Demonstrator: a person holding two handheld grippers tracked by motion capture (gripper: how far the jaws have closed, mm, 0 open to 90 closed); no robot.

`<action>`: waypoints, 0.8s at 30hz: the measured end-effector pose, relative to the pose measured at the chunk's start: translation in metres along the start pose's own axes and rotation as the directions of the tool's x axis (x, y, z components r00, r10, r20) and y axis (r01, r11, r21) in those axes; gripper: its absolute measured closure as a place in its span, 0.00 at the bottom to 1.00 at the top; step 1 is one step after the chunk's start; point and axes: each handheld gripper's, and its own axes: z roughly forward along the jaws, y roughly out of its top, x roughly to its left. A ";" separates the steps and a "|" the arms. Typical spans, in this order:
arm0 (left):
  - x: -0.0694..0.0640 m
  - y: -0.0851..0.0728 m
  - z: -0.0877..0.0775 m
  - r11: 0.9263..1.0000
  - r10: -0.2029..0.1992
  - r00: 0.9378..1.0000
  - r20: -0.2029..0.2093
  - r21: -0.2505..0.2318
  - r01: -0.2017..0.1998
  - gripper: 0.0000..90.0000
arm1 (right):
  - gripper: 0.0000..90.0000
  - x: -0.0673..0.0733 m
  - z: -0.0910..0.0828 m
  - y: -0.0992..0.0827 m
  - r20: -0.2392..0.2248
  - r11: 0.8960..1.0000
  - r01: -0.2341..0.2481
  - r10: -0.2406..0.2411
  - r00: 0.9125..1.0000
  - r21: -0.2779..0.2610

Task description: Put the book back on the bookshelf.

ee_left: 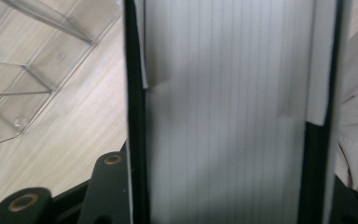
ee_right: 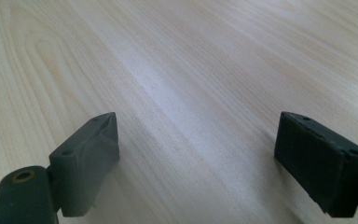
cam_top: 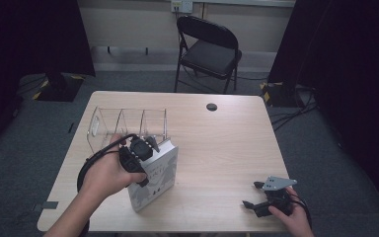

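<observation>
While the left tongs (cam_top: 145, 148) clamp a thick book (cam_top: 159, 178) by its page block, the book stands upright on the near-left part of the desk (cam_top: 217, 148), just in front of a clear plastic rack (cam_top: 123, 126) with three slots. In the left gripper view the pale page edges (ee_left: 223, 116) run between the two black jaws, which press against both covers, so the grip counts as secure. The left hand (cam_top: 106, 175) wraps the body of that tool, and its cable loops down beside the forearm. The right tongs (cam_top: 256, 195) rest low over the near-right corner of the desk, well apart from the book; in the right gripper view their jaws stand wide with bare wood (ee_right: 191, 93) between them, holding nothing. Judged from this arrangement, the work in hand is filing the book into the rack. The pick-up appears complete, since the book is gripped and raised onto its edge. The transfer is not yet done: the book sits outside the rack, and all three slots look unoccupied. The remaining steps are judged to be lifting the book over the front rim, aligning it with one slot, lowering it between the dividers, and releasing. A folding chair (cam_top: 208, 49) stands beyond the desk and plays no part.
</observation>
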 end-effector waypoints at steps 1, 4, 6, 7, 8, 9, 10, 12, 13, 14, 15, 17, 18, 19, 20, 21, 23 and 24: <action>0.001 0.000 -0.001 1.000 -0.018 1.000 0.003 -0.012 0.018 0.59 | 0.15 0.000 0.000 0.000 0.000 1.000 -0.002 0.002 1.000 0.001; 0.006 -0.001 -0.005 0.999 -0.034 0.999 0.007 -0.010 0.034 0.59 | 0.15 0.000 0.000 0.000 0.000 1.000 -0.001 0.001 1.000 0.000; 0.009 -0.001 -0.006 0.999 -0.050 0.999 0.010 -0.014 0.050 0.59 | 0.15 0.000 0.000 0.000 0.000 1.000 -0.002 0.002 1.000 0.001; 0.010 -0.001 -0.006 0.998 -0.055 0.998 0.010 -0.017 0.055 0.59 | 0.15 0.000 0.000 0.000 0.000 1.000 -0.002 0.002 1.000 0.001; 0.011 -0.001 -0.006 0.998 -0.058 0.998 0.005 -0.016 0.058 0.59 | 0.15 0.000 0.000 0.000 0.000 1.000 -0.001 0.001 1.000 0.000; 0.012 -0.002 -0.006 0.997 -0.074 0.997 0.014 -0.022 0.074 0.59 | 0.15 0.000 0.000 0.000 0.000 1.000 -0.002 0.002 1.000 0.001; 0.014 -0.002 -0.007 0.997 -0.070 0.998 0.009 -0.019 0.070 0.59 | 0.15 0.000 0.000 0.000 0.000 1.000 -0.002 0.002 1.000 0.001; 0.016 -0.002 -0.008 0.995 -0.092 0.996 0.022 -0.021 0.093 0.59 | 0.15 0.000 0.000 0.000 0.000 1.000 0.002 -0.002 1.000 0.001; 0.017 -0.002 -0.007 0.995 -0.098 0.995 0.021 -0.023 0.099 0.59 | 0.15 0.000 0.000 0.000 0.000 1.000 -0.001 0.001 1.000 0.000; 0.019 -0.003 -0.008 0.994 -0.109 0.994 0.027 -0.021 0.110 0.59 | 0.15 0.000 0.000 0.000 0.000 1.000 -0.002 0.002 1.000 0.001; 0.020 -0.003 -0.008 0.993 -0.117 0.993 0.025 -0.024 0.117 0.59 | 0.15 0.000 0.000 0.000 0.000 1.000 -0.001 0.001 1.000 0.000; 0.023 -0.003 -0.008 0.991 -0.132 0.991 0.019 -0.025 0.132 0.59 | 0.15 0.000 0.000 0.000 0.000 1.000 0.001 -0.001 1.000 0.000; 0.025 -0.003 -0.008 0.988 -0.149 0.989 0.021 -0.027 0.149 0.59 | 0.15 0.000 0.000 0.000 0.000 1.000 -0.002 0.002 1.000 0.001; 0.026 -0.004 -0.009 0.988 -0.154 0.988 0.014 -0.027 0.154 0.59 | 0.15 0.000 0.000 0.000 0.000 1.000 0.000 0.000 1.000 0.000; 0.027 -0.004 -0.009 0.987 -0.161 0.987 0.005 -0.028 0.161 0.59 | 0.15 0.000 0.000 0.000 0.000 1.000 0.000 0.000 1.000 0.000; 0.030 -0.004 -0.010 0.986 -0.164 0.987 0.000 -0.025 0.164 0.59 | 0.15 0.000 0.000 0.000 0.000 1.000 0.000 0.000 1.000 0.000; 0.032 -0.004 -0.010 0.984 -0.178 0.984 0.007 -0.025 0.178 0.59 | 0.15 0.000 0.000 0.000 0.000 1.000 -0.002 0.002 1.000 0.001; 0.034 -0.003 -0.010 0.984 -0.176 0.984 0.005 -0.028 0.176 0.59 | 0.15 0.000 0.000 0.000 0.000 1.000 -0.002 0.002 1.000 0.001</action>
